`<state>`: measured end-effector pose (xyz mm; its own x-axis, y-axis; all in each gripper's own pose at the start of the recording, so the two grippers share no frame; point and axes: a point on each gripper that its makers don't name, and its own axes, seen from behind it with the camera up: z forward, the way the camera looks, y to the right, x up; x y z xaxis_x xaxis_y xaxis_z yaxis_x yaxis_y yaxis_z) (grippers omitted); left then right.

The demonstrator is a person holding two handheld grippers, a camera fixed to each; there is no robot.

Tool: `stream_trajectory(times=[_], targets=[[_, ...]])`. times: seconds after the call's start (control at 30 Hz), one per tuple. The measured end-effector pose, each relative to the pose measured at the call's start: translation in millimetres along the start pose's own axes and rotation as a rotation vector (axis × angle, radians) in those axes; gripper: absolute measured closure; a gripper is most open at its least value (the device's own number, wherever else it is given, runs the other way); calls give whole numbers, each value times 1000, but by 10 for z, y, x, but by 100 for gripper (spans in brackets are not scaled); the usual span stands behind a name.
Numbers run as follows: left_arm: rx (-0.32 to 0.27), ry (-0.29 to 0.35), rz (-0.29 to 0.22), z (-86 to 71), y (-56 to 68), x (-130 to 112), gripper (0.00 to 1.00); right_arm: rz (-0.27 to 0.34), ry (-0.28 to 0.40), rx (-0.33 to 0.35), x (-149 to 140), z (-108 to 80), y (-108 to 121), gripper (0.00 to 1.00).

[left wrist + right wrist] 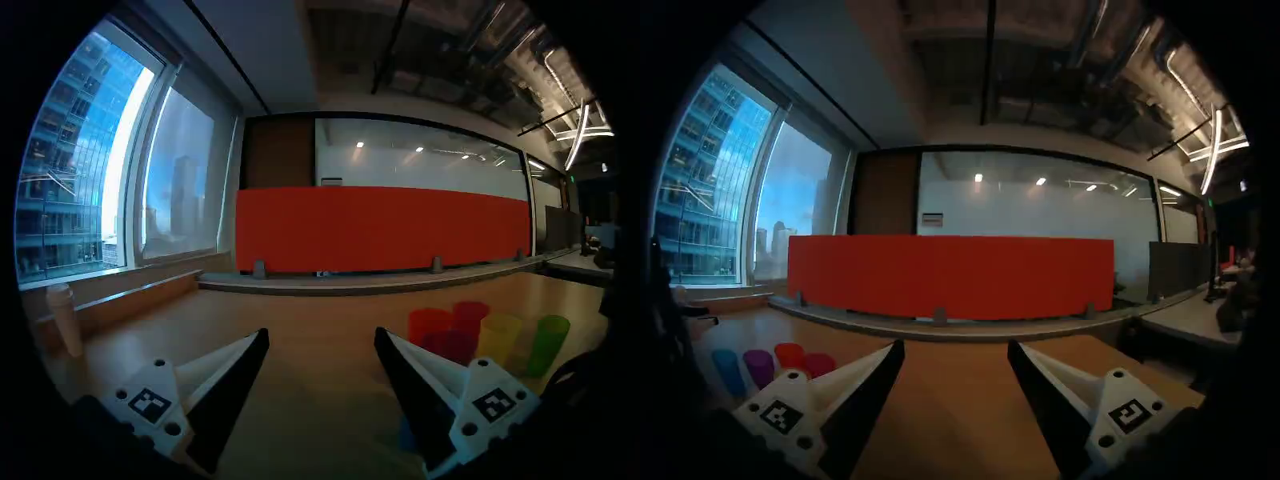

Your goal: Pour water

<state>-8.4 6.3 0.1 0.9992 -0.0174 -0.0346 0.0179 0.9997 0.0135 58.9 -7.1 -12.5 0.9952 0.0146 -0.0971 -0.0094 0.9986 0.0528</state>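
In the left gripper view, my left gripper (322, 338) stands open above the wooden table (320, 312) with nothing between its fingers. To its right stands a cluster of plastic cups: an orange cup (428, 322), a red cup (470, 314), a dark red cup (453, 346), a yellow cup (499, 336) and a green cup (549, 342). In the right gripper view, my right gripper (956, 350) is open and empty over the table (960, 400). Left of it stand a blue cup (726, 370), a purple cup (760, 366), a red-orange cup (790, 354) and a dark red cup (820, 364).
A red divider panel (376, 228) runs along the table's far edge. Windows (96, 184) line the left wall. A tall pinkish tumbler (64, 318) stands on the left by the window ledge. Another desk (1192, 316) lies to the right.
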Motion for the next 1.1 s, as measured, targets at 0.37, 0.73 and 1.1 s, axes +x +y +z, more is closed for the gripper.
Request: stream_trajectory(times=[0.37,0.73,1.1], targets=[[0,0,0,4,0,2,2,28,-9,-40,-263,14,-20,0],[0,0,0,0,-12,1,2,19,-32,-58,-517,19,-20,0],[0,0,0,7,-10,-4,2,30,-49,-63,-673,38,38,0]])
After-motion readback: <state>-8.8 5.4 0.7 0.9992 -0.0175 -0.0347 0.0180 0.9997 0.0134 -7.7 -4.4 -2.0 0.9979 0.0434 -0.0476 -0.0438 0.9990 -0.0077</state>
